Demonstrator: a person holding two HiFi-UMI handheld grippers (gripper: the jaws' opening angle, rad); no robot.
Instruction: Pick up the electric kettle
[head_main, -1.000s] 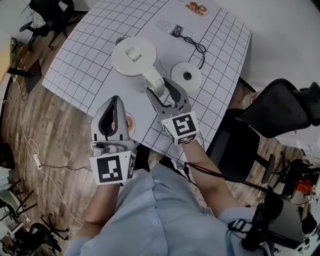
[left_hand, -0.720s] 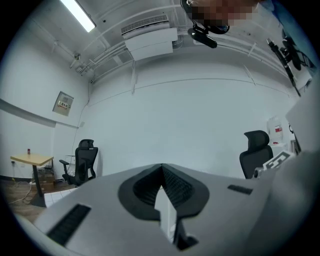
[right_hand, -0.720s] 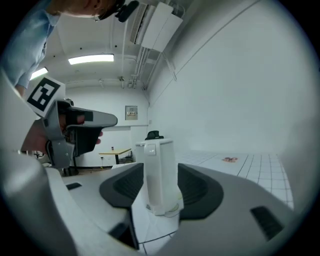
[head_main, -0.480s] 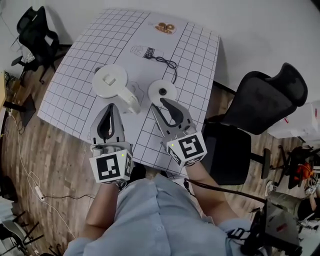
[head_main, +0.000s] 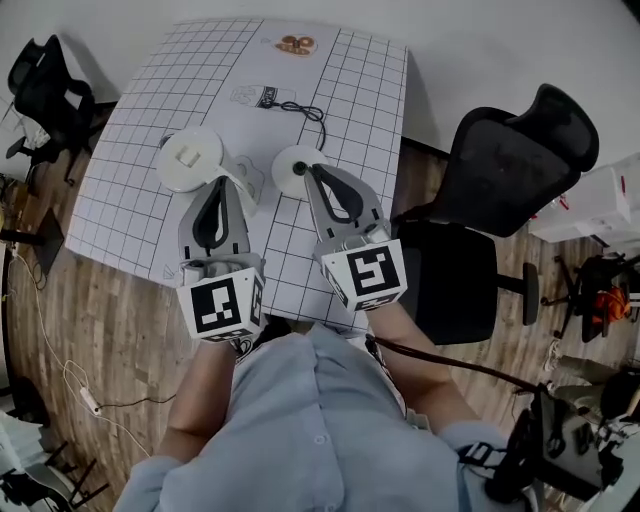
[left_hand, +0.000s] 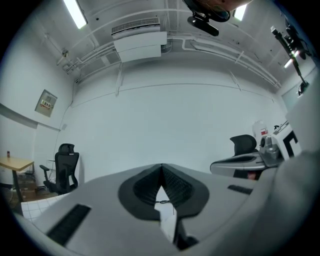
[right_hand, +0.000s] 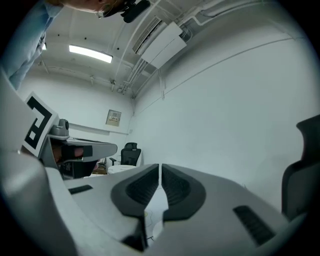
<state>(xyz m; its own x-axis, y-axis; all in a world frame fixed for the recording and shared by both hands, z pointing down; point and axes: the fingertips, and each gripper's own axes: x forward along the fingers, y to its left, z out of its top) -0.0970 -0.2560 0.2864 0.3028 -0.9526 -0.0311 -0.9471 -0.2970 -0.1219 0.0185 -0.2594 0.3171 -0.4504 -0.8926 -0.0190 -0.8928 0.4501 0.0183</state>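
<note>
The white electric kettle (head_main: 188, 157) stands on the gridded table (head_main: 125, 200), its handle turned toward me. Its round base (head_main: 293, 168) lies to its right with a black cord (head_main: 300, 110) running away from it. My left gripper (head_main: 216, 185) is held level above the table's near edge, shut and empty, its tip just short of the kettle's handle. My right gripper (head_main: 316, 170) hovers over the base; its jaws have just been closing with nothing between them and now meet. Both gripper views look at the far wall past shut jaws: left gripper (left_hand: 161, 167), right gripper (right_hand: 160, 167).
A black office chair (head_main: 510, 170) stands close to the table's right side, and another chair (head_main: 45, 85) stands at the far left. A small orange sticker (head_main: 295, 44) lies at the table's far edge. Cables trail over the wooden floor (head_main: 40, 320) on the left.
My right gripper has come off the kettle's handle, drawn back and up, and shut. The left gripper has also risen and drawn back. The kettle has stayed on the table.
</note>
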